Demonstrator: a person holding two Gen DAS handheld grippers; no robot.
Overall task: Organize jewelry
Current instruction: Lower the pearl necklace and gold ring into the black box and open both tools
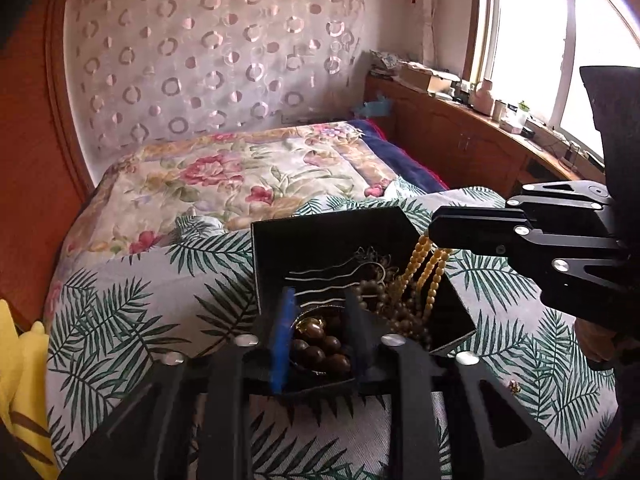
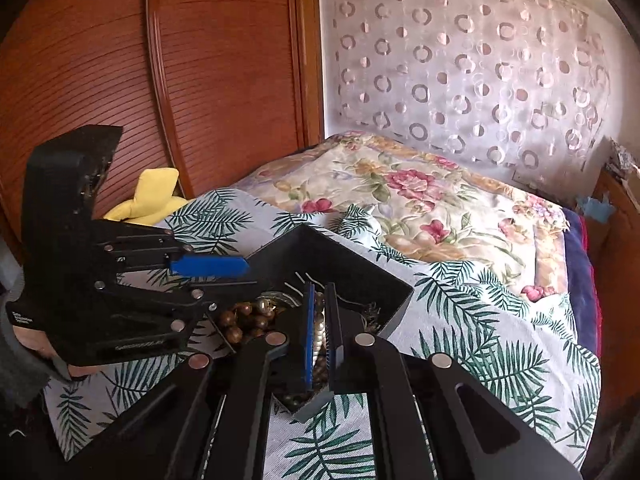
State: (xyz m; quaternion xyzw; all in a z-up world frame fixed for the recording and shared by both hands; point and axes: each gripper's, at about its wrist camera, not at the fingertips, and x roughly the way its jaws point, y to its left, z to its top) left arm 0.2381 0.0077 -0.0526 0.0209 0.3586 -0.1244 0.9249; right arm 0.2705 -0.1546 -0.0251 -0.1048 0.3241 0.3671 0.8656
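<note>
Right tongs [image 2: 320,320] clenched on yellow bead strand [image 1: 424,276], dangling over black box [image 1: 320,236]. Left tongs [image 1: 320,320] parted, straddling dark wooden beads [image 1: 320,352] inside.

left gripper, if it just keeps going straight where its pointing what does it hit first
Most likely the dark brown beads lying in the black box: they sit right between the left gripper fingers, just ahead. Past them comes the box's back wall. Depth is hard to judge through the fisheye.
</note>
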